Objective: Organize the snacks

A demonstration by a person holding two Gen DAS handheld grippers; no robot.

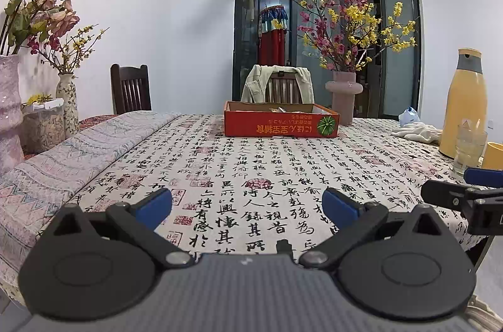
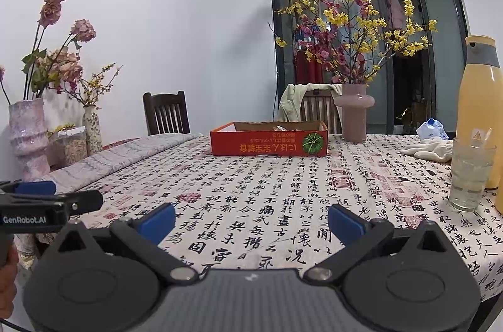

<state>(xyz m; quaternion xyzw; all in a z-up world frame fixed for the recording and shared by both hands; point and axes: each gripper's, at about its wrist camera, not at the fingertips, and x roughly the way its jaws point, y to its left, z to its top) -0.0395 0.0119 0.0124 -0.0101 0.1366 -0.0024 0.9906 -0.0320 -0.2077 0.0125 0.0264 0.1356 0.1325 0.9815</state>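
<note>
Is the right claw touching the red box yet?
Apart. In the right wrist view, the right claw hangs open over bare tablecloth, with a wide printed stretch between its fingertips and the red box.

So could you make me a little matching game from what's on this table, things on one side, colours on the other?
Things:
1. box
2. flask
3. vase
4. gloves

Colours:
A. pale pink
B. white
C. red
D. yellow

Pairs: 1-C, 2-D, 3-A, 4-B

The box sits at the far side of the table; both the left gripper and the right gripper are open and empty.
</note>
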